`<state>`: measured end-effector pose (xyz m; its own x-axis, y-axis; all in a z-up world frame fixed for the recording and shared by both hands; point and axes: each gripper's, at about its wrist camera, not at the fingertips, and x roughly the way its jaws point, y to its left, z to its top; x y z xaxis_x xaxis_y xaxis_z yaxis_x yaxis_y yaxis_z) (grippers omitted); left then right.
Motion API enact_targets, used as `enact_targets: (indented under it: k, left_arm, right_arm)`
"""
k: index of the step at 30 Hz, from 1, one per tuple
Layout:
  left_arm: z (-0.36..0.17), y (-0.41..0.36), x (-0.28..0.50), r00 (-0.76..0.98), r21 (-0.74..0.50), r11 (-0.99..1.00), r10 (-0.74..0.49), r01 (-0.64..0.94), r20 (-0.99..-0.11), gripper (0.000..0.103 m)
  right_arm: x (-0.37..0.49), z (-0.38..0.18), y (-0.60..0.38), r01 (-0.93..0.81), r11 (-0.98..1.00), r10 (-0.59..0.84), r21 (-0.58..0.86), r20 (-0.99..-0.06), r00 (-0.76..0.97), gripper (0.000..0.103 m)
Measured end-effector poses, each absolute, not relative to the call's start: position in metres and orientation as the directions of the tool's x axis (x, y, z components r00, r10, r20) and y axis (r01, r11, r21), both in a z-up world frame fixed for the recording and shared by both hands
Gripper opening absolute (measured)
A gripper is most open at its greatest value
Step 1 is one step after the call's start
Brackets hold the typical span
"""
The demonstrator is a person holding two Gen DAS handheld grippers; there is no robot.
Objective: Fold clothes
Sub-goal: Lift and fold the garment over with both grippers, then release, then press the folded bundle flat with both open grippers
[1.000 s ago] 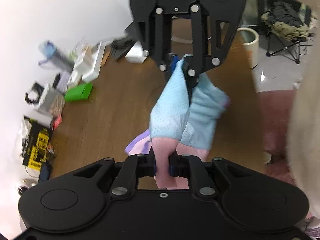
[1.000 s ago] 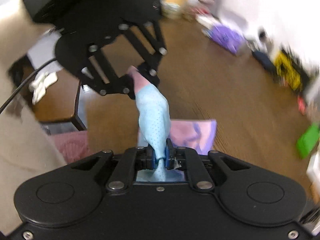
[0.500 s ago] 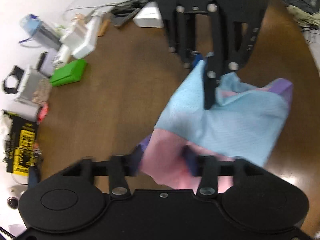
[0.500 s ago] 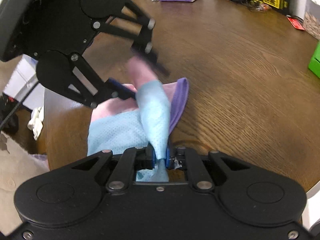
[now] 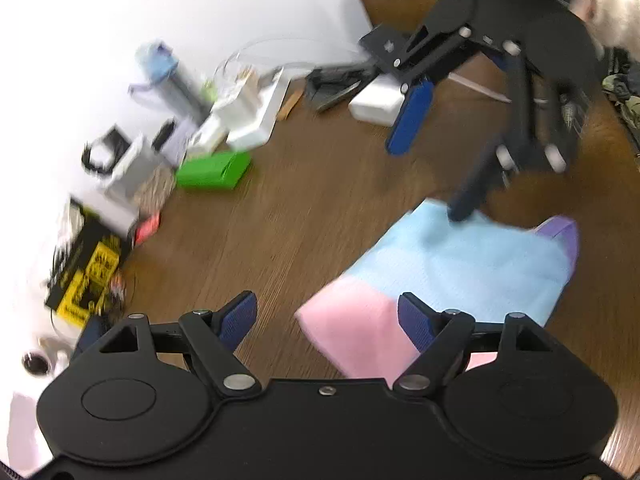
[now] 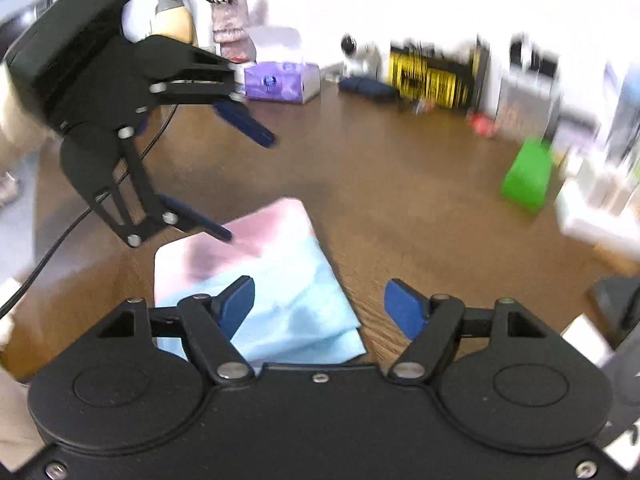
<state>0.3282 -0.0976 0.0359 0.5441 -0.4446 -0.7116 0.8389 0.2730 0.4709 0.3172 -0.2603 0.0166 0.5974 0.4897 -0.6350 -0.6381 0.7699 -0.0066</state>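
Note:
A folded garment point(image 5: 460, 264) in light blue, pink and purple lies flat on the brown wooden table point(image 5: 304, 216). My left gripper point(image 5: 328, 316) hangs over its pink end with its jaws opening, and neither pad presses the cloth. In the right wrist view the garment point(image 6: 280, 280) lies under my right gripper point(image 6: 322, 300), whose jaws are also opening, with the blue end beneath its left finger. Each gripper shows in the other's view: the right gripper point(image 5: 440, 160) spread wide above the blue corner, the left gripper point(image 6: 248, 188) spread above the pink end.
A green box point(image 5: 212, 170) and a white box point(image 5: 376, 100) stand toward the wall among blurred clutter, with a yellow-and-black package point(image 5: 84, 284) at the left. A purple tissue box point(image 6: 280, 80) sits at the far side. The table edge point(image 6: 48, 240) runs close to the garment.
Both grippers were shut on the hanging garment a second ago. They have let go and spread wide, and the garment now lies folded flat on the table. Both hands sank lower.

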Motion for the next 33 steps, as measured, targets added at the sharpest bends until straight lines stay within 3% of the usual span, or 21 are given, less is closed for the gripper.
enact_targets:
  k: [3,6,13,20,23,27,33]
  left_arm:
    - [0.018,-0.113,0.322,0.528,0.465,0.252,-0.443,0.849,-0.724,0.076]
    - [0.002,-0.116,0.333,0.47,0.363,0.312,-0.422,0.878,-0.775,0.074]
    - [-0.007,-0.088,0.351,0.381,0.097,0.531,-0.457,0.842,-0.803,0.074]
    - [-0.005,-0.075,0.338,0.396,0.048,0.633,-0.422,0.773,-0.816,0.074]
    - [0.008,-0.068,0.33,0.472,0.079,0.691,-0.402,0.719,-0.785,0.074]
    - [0.039,-0.041,0.329,0.519,-0.03,0.76,-0.471,0.649,-0.714,0.082]
    - [0.034,-0.029,0.347,0.461,-0.142,0.827,-0.435,0.544,-0.773,0.082]
  right_arm:
    - [0.274,0.004,-0.222,-0.638,0.75,0.416,-0.177,-0.623,0.662,0.077]
    - [0.254,-0.018,-0.195,-0.648,0.705,0.366,-0.289,-0.634,0.681,0.076]
    - [0.263,-0.033,-0.203,-0.683,0.699,0.41,-0.213,-0.663,0.626,0.072]
    - [0.269,-0.027,-0.21,-0.751,0.633,0.464,-0.188,-0.684,0.563,0.078]
    - [0.27,-0.009,-0.224,-0.719,0.694,0.507,-0.04,-0.682,0.527,0.078]
    - [0.274,0.011,-0.255,-0.605,0.77,0.576,0.2,-0.627,0.525,0.085]
    - [0.312,-0.007,-0.275,-0.306,0.786,0.618,0.538,-0.655,0.435,0.085]
